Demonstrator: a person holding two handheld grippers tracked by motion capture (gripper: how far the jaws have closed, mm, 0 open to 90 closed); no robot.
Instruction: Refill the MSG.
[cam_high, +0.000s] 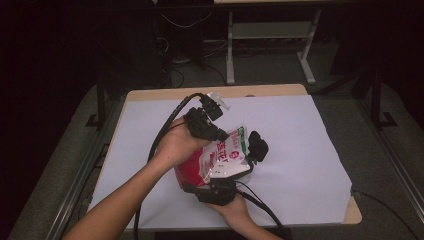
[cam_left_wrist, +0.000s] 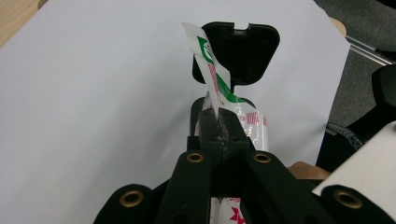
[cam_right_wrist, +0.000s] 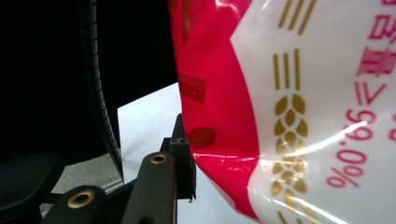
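Holding: a red and white food pouch (cam_high: 216, 161) is gripped between two hand-held grippers above the middle of the worktop (cam_high: 300, 150), lifted clear of the white sheet that covers it.
Pouch: glossy plastic, red along one side, white with red lettering and gold wheat ears on the face, green print near the top edge; it tilts, its top corner pointing away from the person.
Left gripper (cam_left_wrist: 218, 123): its jaws are pressed together on the thin sealed top edge of the pouch; in the left gripper view the flat strip with green and red print stands up out of the closed tips.
Right gripper (cam_high: 252, 152): comes in from below the pouch in the high view, with one black jaw standing up just beside the pouch's far edge; in the right gripper view one jaw lies against the red side of the pouch, and the other jaw is hidden behind the bag, so the jaws are narrowed around the pouch body.
Hands: the left hand (cam_high: 177, 145) wraps its gripper at the pouch's upper left; the right hand (cam_high: 235, 205) holds its gripper under the pouch.
Cables: black cables trail from both grippers across the sheet.
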